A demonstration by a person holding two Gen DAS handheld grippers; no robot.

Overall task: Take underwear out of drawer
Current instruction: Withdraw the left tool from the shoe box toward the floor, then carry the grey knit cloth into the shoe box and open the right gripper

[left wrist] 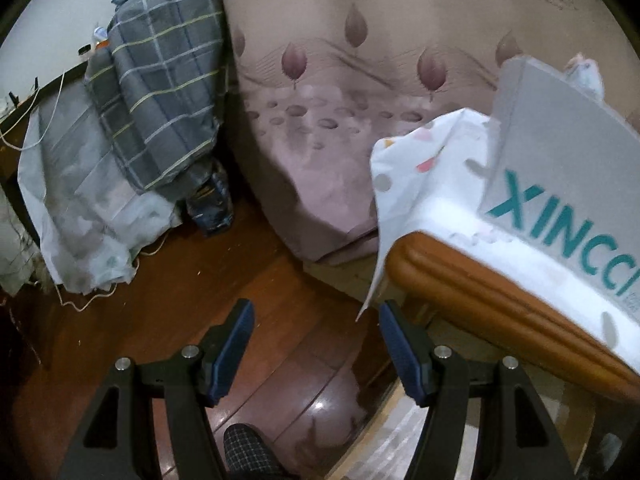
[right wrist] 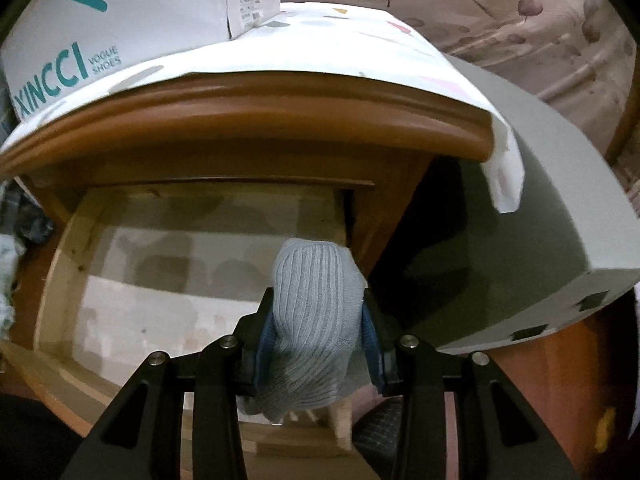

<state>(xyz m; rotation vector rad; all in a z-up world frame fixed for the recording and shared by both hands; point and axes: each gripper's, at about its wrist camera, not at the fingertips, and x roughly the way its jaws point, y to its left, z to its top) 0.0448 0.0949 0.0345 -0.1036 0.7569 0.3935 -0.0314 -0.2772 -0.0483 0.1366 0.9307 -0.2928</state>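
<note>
**Right gripper holds grey ribbed garment over open drawer; left gripper empty**

Right wrist view: the right gripper (right wrist: 318,340) is clamped on a rolled, light grey ribbed piece of underwear (right wrist: 310,320). Both blue pads (right wrist: 266,340) press against its sides; fabric bulges out past the fingertips on the far side and hangs below the jaws on the near side. The bundle sits above the right part of the open drawer (right wrist: 60,280), clear of the drawer floor as far as can be told. The drawer is pale wood with a stained, whitish lining on its bottom; nothing else visible inside it.

The drawer belongs to a brown wooden nightstand (right wrist: 248,120) with a rounded top edge. A white cloth (right wrist: 320,44) with coloured spots covers the top and droops over the right corner. A grey shoe box (right wrist: 120,12) with teal "XINCCI" lettering stands on the cloth, far left. A grey panel (right wrist: 540,208) lies to the right of the nightstand.

Left wrist view: the left gripper (left wrist: 316,344) has its jaws standing apart with nothing between them, over the dark wooden floor (left wrist: 180,300), just left of the nightstand corner. Far side: a bed (left wrist: 360,100) in pinkish leaf-print cover. Far left: a grey checked blanket (left wrist: 160,88) piled over other fabric. A checked slipper toe (left wrist: 248,452) shows at the near edge.
</note>
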